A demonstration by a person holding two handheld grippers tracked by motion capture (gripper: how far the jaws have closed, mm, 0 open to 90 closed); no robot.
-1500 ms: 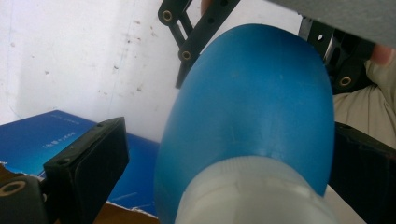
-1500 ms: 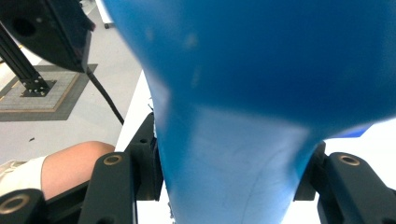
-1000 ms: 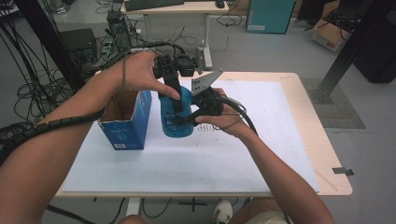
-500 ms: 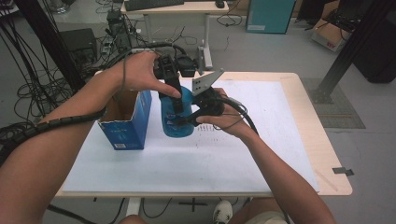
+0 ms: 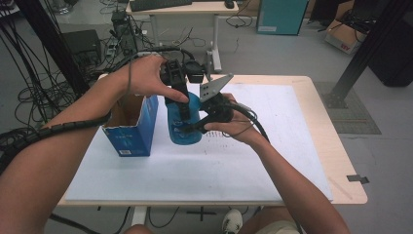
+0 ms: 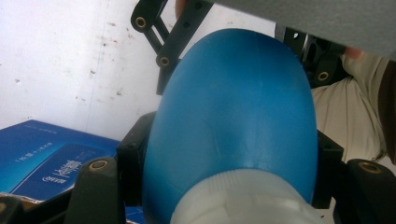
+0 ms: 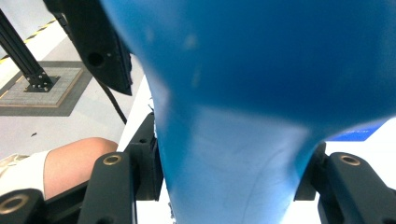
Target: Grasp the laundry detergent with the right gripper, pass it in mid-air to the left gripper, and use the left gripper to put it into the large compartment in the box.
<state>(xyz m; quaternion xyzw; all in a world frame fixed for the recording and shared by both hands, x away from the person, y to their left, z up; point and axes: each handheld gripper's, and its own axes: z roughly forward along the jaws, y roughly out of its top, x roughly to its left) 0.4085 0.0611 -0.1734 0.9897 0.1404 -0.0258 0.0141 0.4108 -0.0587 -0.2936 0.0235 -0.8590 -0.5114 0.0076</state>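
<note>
Near the middle of the white-topped table (image 5: 243, 165) I had the blue plastic bottle with the pale screw cap (image 5: 184, 124) standing upright, touching the near right corner of the open blue cardboard box (image 5: 130, 127), which sat at its nine o'clock. My left gripper (image 5: 181, 105) came down from twelve o'clock over the top; its jaws had just been closing and now pressed the bottle's neck end, the pale cap (image 6: 243, 198) sitting between them in the left gripper view. My right gripper (image 5: 195, 126) reached in level from three o'clock and was clamped on the bottle's narrower lower body (image 7: 233, 177).

What mattered for the coming move, as I judged it, was the bottle's long axis: it ran straight up from the table, in line with the left gripper and crosswise to the right one. That put the left hand (image 5: 146, 75) on the cap end and the right hand (image 5: 234, 127) as the brace, so any twist of the cap would turn about that upright axis while the right grip kept the body from spinning
</note>
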